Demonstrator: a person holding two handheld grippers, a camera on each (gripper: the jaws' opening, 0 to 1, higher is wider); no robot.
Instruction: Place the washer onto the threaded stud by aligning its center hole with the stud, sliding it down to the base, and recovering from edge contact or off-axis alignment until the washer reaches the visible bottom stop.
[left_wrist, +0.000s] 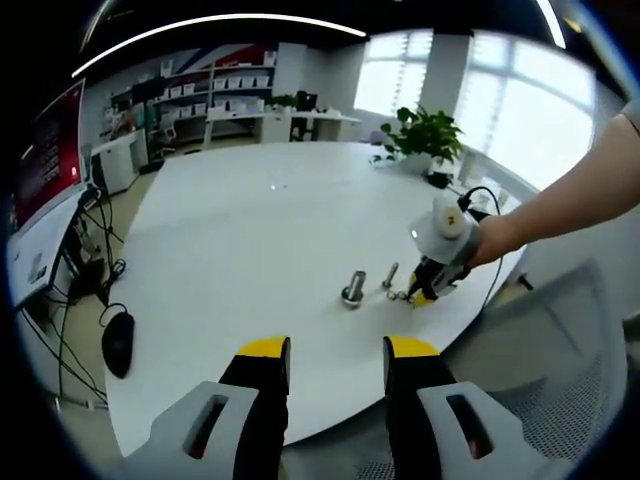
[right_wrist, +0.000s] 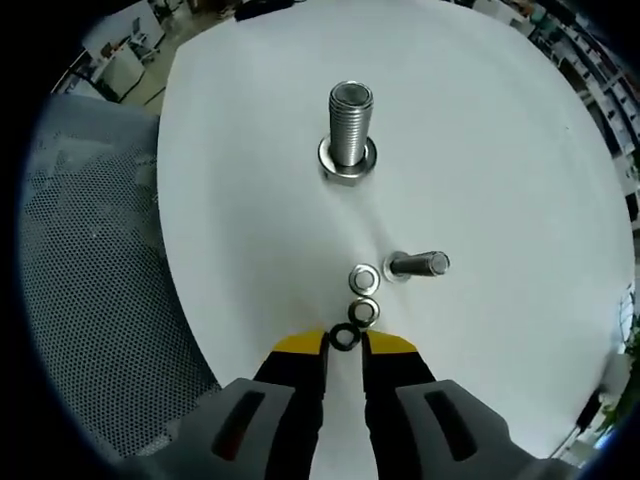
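1. An office room with shelves, bright windows and a potted plant (left_wrist: 428, 135) surrounds a wide white counter (left_wrist: 250, 240); a grey mesh chair (right_wrist: 100, 300) sits at its edge.
2. The right gripper (right_wrist: 345, 345) has its yellow-tipped fingers (right_wrist: 300, 345) nearly together, a narrow gap between them, tips low over the counter.
3. A dark washer (right_wrist: 345, 337) sits right at that gap, between the fingertips; whether the fingers actually pinch it cannot be told.
4. Just past it lies a second washer (right_wrist: 363, 311), touching or almost touching the dark one, and beyond that a third washer (right_wrist: 364, 278), all three in a short row leading away from the fingers.
5. Beside the third washer stands a small bolt (right_wrist: 418, 264), thread upward.
6. Farther out stands the large threaded stud (right_wrist: 350, 125), upright on its wide base, well apart from the washers, with nothing on its thread.
7. The left gripper (left_wrist: 337, 355) hangs above the near counter edge, its fingers (left_wrist: 265, 350) spread wide and empty.
8. From there the stud and small bolt stand ahead, with the right gripper, held by a person's hand (left_wrist: 490, 240), down beside them.
9. A black mouse (left_wrist: 117, 342) lies at the counter's left edge.
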